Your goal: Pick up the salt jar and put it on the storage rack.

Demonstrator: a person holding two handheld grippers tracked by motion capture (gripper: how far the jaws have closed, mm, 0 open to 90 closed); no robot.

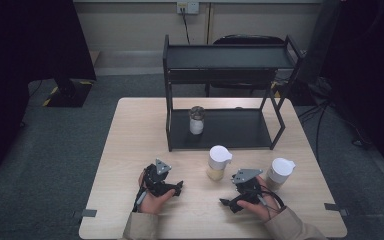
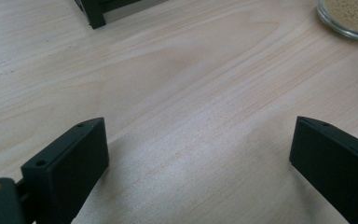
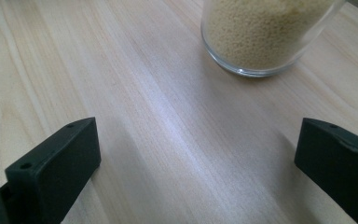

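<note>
A person's hands rest on the light wooden table (image 1: 130, 150), each holding a black gripper. My left gripper (image 1: 176, 188) (image 2: 198, 135) lies near the front, jaws wide apart over bare wood. My right gripper (image 1: 228, 202) (image 3: 198, 140) sits to its right, also open with nothing between its fingers. A glass jar of yellow grains with a white lid (image 1: 218, 162) (image 3: 265, 32) stands between and just beyond them; its base edge (image 2: 349, 18) shows in the left gripper view. A second white-lidded jar (image 1: 280, 173) stands right of the right hand.
A black two-tier rack (image 1: 220, 57) occupies the back of the table; one of its legs (image 2: 93, 11) is near the left gripper. A small jar with a dark lid (image 1: 196, 120) stands on its lower shelf. A chair sits behind the rack.
</note>
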